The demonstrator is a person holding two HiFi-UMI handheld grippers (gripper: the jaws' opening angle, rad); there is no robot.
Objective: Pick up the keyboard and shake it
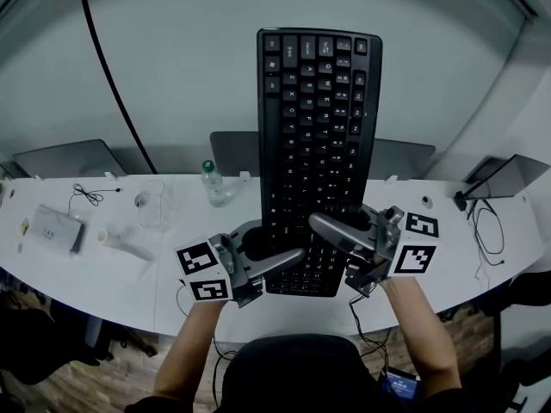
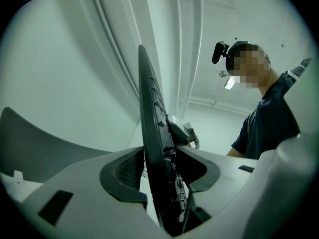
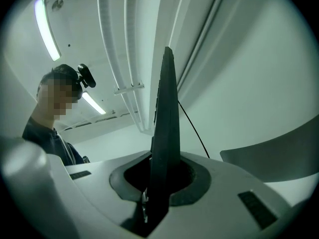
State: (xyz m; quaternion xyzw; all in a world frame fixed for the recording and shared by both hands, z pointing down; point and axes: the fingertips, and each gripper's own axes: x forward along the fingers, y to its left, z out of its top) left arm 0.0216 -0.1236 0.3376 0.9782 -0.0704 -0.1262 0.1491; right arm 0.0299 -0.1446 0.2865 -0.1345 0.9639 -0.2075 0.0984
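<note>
A black keyboard (image 1: 314, 127) stands on end in the air above the white desk (image 1: 103, 274), keys toward me. Both grippers hold its lower end. My left gripper (image 1: 274, 246) grips the lower left part from the left. In the left gripper view the keyboard (image 2: 152, 133) runs edge-on between the dark pads (image 2: 124, 171) of this gripper (image 2: 159, 171), which press on its two faces. My right gripper (image 1: 325, 231) clamps the lower right part. The right gripper view shows this gripper (image 3: 159, 180) tight on the thin keyboard edge (image 3: 166, 123).
On the desk are a small bottle (image 1: 211, 183), a clear cup (image 1: 151, 203), a white box (image 1: 56, 226) with a cable, and a device with cords at the right (image 1: 504, 175). Grey panels (image 1: 69, 157) stand behind. A black cable (image 1: 112, 84) hangs down the wall.
</note>
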